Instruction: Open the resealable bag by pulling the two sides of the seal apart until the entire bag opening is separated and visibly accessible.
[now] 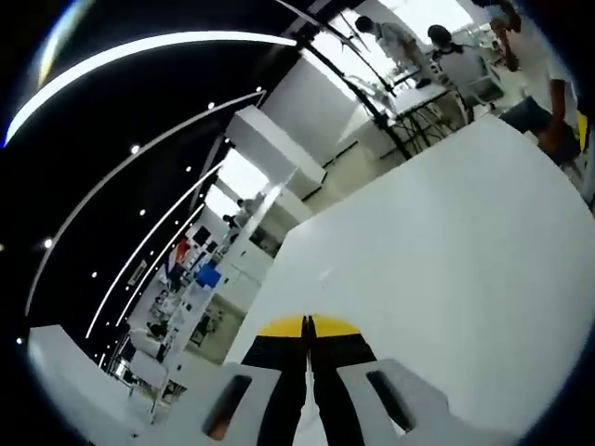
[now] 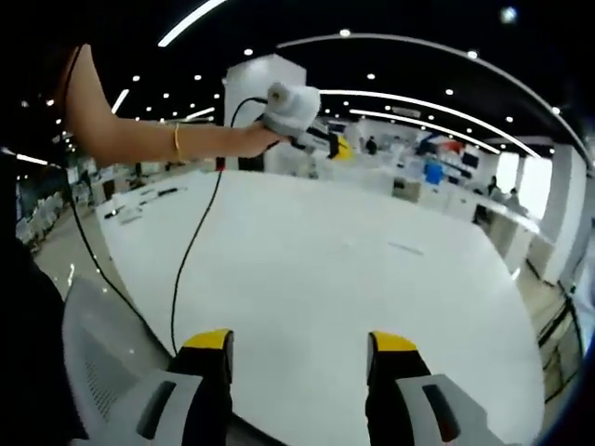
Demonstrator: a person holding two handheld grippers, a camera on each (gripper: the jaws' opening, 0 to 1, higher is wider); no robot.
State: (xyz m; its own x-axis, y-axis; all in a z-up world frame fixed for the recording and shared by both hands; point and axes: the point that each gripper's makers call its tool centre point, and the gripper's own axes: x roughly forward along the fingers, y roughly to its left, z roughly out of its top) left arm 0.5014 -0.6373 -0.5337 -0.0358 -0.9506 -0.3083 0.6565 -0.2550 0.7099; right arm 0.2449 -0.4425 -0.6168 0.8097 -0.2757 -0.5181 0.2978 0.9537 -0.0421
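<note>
Resealable bag (image 2: 406, 249): it is showing as a faint, flat, clear sliver lying on the white table (image 2: 307, 279) in the right gripper view, right of centre and well apart from both grippers. Too small and pale to tell whether the seal is open, or whether anything is inside. In the left gripper view a faint mark (image 1: 325, 273) is sitting on the table (image 1: 446, 260) ahead of the jaws; cannot tell if it is the same bag.

Left gripper (image 1: 308, 325): its yellow-tipped black jaws are pressing together, tip against tip, with nothing between them. They are hanging above the table near its edge, touching nothing. In the right gripper view this gripper (image 2: 339, 147) is appearing at upper left, held in a person's hand (image 2: 253, 139) with a thin bangle on the wrist, a black cable (image 2: 191, 251) trailing down from it across the table.

Right gripper (image 2: 302, 342): jaws are standing wide apart, bare table showing between them, holding nothing and touching nothing.

Background: people are standing at desks beyond the table's far edge.
</note>
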